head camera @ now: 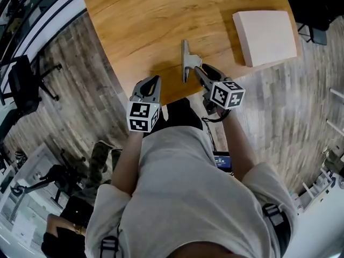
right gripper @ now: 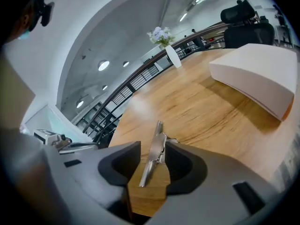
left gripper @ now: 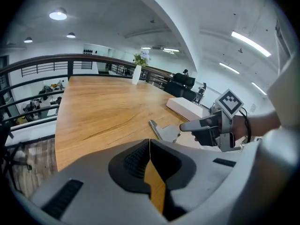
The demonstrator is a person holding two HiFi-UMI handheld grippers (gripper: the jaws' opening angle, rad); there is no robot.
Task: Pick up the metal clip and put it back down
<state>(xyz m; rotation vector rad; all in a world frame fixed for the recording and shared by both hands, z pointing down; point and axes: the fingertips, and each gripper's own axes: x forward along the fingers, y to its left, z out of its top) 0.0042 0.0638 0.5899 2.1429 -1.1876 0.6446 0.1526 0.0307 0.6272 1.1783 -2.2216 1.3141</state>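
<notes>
The right claw (right gripper: 151,150) is released: its two dark padded jaws stand apart, with bare wood showing in the gap. The silvery metal clip (right gripper: 156,146) stands between them, close against the right-hand jaw; I cannot tell whether it touches that pad. The clip is a long, narrow strip of bright, brushed steel that reflects the light along its length. A broader flat plate (head camera: 192,61) juts from one side near its middle, so from above it looks like a slim bar with a squarish wing. In the right gripper view it is seen edge-on and slightly tilted, its far tip reaching past the jaw tips.

The clip (head camera: 185,63) lies on the light brown wooden surface (head camera: 134,26), close to the edge nearest the person, with the right claw (head camera: 196,70) at its near end.

The left claw (left gripper: 150,143) is clenched on nothing, its jaws meeting in a thin line. It hangs over the same near edge (head camera: 154,83), well to the left of the clip.

Toward the surface's right edge, apart from the clip, sits a flat white rectangular box (head camera: 265,36).
</notes>
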